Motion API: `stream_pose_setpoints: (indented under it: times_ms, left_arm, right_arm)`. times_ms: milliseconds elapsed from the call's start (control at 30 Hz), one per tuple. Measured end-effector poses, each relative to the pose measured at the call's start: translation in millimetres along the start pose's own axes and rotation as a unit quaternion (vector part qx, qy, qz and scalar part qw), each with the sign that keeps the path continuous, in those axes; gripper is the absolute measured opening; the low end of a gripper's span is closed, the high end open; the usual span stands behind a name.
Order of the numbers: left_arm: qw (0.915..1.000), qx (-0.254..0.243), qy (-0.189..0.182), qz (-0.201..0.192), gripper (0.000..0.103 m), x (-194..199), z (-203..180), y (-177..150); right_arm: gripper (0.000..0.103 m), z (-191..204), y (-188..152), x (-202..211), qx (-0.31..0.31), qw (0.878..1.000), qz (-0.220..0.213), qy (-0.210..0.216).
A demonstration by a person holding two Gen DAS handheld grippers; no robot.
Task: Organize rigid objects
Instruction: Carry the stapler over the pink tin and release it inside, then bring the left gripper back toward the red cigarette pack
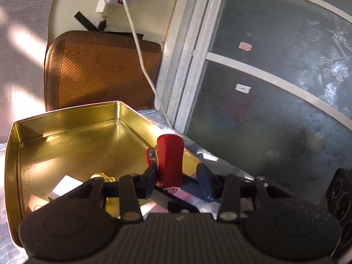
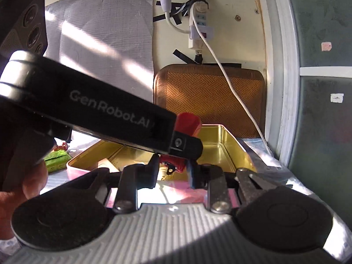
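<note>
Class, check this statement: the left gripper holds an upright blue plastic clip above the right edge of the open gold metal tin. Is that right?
Not quite: the colour is wrong. The left wrist view shows the left gripper holding an upright red plastic clip, not a blue one. The rest stands: it sits above the right edge of the open gold metal tin.

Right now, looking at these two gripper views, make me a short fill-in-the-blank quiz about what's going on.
1. The left gripper holds a clip coloured ____.
2. Inside, the tin is coloured ____.
3. The cable hanging down the wall is coloured ____.
4. The woven cushion stands ____ the tin.

Missing words: red; gold; white; behind
</note>
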State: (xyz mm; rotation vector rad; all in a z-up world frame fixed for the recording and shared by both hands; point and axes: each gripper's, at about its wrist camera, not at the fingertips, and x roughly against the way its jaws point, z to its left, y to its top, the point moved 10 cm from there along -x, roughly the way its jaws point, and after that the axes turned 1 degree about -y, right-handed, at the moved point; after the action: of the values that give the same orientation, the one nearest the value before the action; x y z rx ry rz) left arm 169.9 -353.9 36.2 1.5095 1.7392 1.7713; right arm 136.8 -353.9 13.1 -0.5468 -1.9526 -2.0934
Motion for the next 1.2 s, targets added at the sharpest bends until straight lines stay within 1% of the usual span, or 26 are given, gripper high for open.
stream_pose_setpoints:
  times_ms: [100,167,233,267,333,400,500,533,633,733,767,833,867,1033,1067,1133,1200]
  left_arm:
    - [0.9992,0.02,0.033,0.014,0.043,-21.5,26.7,-2.6]
    - [0.9977,0.038,0.052,0.019,0.043,-23.7,43.0,-7.5]
    - [0.9975,0.049,0.048,0.013,0.043,-16.6,50.2,-11.6]
    - [0.9973,0.049,0.053,0.01,0.045,-10.1,55.9,-14.0]
    - [0.9969,0.054,0.057,-0.004,0.046,7.8,62.4,-16.6]
    - [0.9964,0.059,0.058,-0.02,0.046,30.2,67.6,-20.0]
    - [0.9943,0.069,0.066,-0.046,0.049,75.3,82.5,-34.3]
    - [0.9933,0.072,0.075,-0.051,0.049,89.7,89.7,-41.3]
    - [0.9871,0.089,0.119,-0.059,0.05,139.0,122.4,-70.7]
    - [0.9742,0.117,0.183,-0.059,0.05,186.5,164.9,-104.5]
    - [0.9666,0.133,0.211,-0.06,0.05,205.2,184.8,-117.3]
    - [0.9522,0.149,0.261,-0.055,0.05,229.3,213.2,-134.7]
    - [0.9433,0.156,0.288,-0.054,0.05,243.1,230.2,-143.9]
    - [0.9211,0.175,0.343,-0.056,0.051,273.1,269.5,-173.9]
    - [0.918,0.182,0.348,-0.056,0.052,273.6,273.1,-177.3]
    - [0.9159,0.194,0.346,-0.061,0.052,275.2,276.5,-177.4]
    - [0.911,0.196,0.357,-0.064,0.058,279.9,279.3,-179.3]
  right_arm:
    - [0.032,-4.2,-11.1,-27.2,0.002,1.0,0.024,-0.001]
    - [0.038,-9.2,-19.6,-32.8,-0.002,0.999,0.032,-0.021]
    - [0.039,-12.1,-20.4,-25.0,-0.011,1.0,0.02,-0.019]
    - [0.041,-13.4,-19.7,-20.7,-0.014,1.0,0.015,-0.018]
    - [0.044,-12.9,-19.5,-10.4,-0.016,1.0,0.009,-0.018]
    - [0.043,-9.4,-15.2,-1.0,-0.014,1.0,-0.005,-0.016]
    - [0.043,2.7,-5.8,11.9,-0.012,1.0,-0.023,0.0]
    - [0.043,8.5,-1.1,13.9,-0.012,0.999,-0.029,0.01]
    - [0.043,34.6,10.3,23.0,-0.01,0.998,-0.04,0.051]
    - [0.043,72.3,14.6,24.4,-0.005,0.994,-0.032,0.103]
    - [0.043,85.3,14.3,22.5,-0.002,0.993,-0.027,0.118]
    - [0.043,116.9,11.8,17.7,0.011,0.989,-0.012,0.145]
    - [0.043,132.2,10.1,13.2,0.019,0.988,-0.003,0.156]
    - [0.043,200.6,-6.4,-9.5,0.038,0.977,0.049,0.205]
    - [0.043,212.0,-12.2,-14.3,0.04,0.975,0.062,0.21]
    - [0.043,229.4,-22.4,-19.9,0.042,0.973,0.08,0.214]
    - [0.043,243.6,-33.3,-24.5,0.035,0.97,0.098,0.219]
